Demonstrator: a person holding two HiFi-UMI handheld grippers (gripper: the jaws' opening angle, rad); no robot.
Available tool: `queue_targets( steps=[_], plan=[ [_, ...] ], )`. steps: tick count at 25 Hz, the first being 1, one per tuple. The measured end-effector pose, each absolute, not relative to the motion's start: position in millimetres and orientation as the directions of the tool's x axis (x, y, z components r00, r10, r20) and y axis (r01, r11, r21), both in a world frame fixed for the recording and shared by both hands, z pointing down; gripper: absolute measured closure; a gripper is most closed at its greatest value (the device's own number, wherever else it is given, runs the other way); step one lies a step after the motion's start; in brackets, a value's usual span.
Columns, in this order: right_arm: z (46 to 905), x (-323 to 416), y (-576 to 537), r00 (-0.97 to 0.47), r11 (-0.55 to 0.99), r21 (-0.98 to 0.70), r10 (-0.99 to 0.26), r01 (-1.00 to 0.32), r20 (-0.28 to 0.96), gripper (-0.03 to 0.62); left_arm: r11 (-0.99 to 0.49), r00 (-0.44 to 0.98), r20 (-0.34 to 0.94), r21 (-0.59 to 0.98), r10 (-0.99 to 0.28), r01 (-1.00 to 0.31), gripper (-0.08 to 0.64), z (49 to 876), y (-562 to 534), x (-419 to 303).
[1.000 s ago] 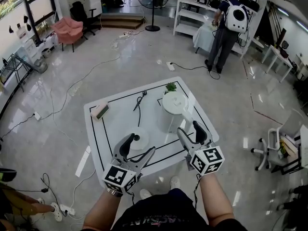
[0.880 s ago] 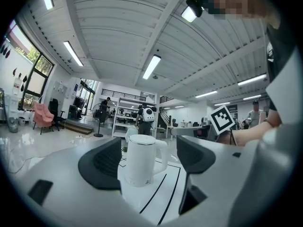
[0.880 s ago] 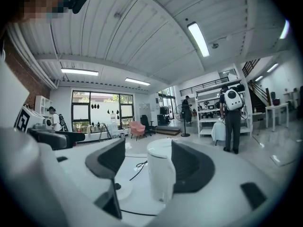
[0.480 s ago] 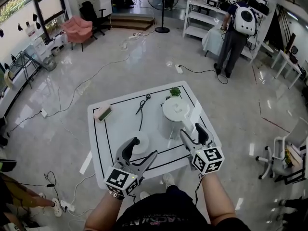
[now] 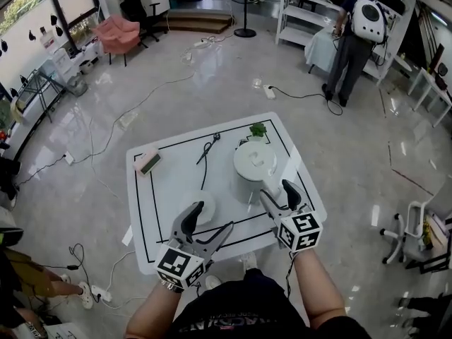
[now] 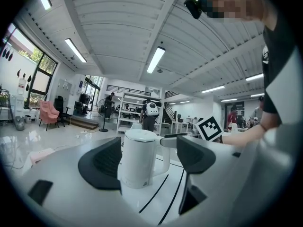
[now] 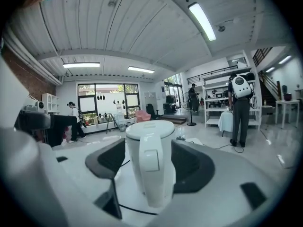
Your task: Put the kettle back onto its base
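Note:
A white kettle [image 5: 251, 167] stands on the white table [image 5: 162, 189], right of centre, its handle turned toward me. The round white base [image 5: 208, 203] lies to the kettle's left, partly hidden by one finger of my left gripper [image 5: 210, 219], which hangs open over it. My right gripper [image 5: 277, 191] is open at the kettle's handle, one finger on each side, not touching. In the left gripper view the kettle [image 6: 139, 157] shows beyond the open jaws. The right gripper view has the kettle [image 7: 151, 160] and its handle centred between wide jaws.
On the table lie a small green plant [image 5: 258, 128], black scissors [image 5: 207, 147] and a small green-and-pink block [image 5: 148, 162]. Cables cross the floor. A person with a white backpack [image 5: 357, 27] stands at shelves far right. An office chair [image 5: 417, 232] is at the right.
My right gripper has crept forward to the kettle's handle. The left gripper stays over the base. The kettle has not moved, and both grippers stay open.

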State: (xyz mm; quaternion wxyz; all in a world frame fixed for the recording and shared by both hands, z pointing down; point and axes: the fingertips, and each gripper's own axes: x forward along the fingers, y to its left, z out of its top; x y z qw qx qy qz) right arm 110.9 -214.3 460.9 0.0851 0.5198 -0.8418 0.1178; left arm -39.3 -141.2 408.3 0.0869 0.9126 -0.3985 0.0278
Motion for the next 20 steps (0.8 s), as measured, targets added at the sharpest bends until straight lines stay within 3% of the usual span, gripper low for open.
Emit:
queue_targets(
  steps=[20],
  plan=[
    [528,109,-232,-0.469,0.465,-0.122,-0.773,-0.877,0.427,0.325,-0.634,0.658,0.168,0.178,-0.734,-0.752,0.207,429,-152,-30]
  ],
)
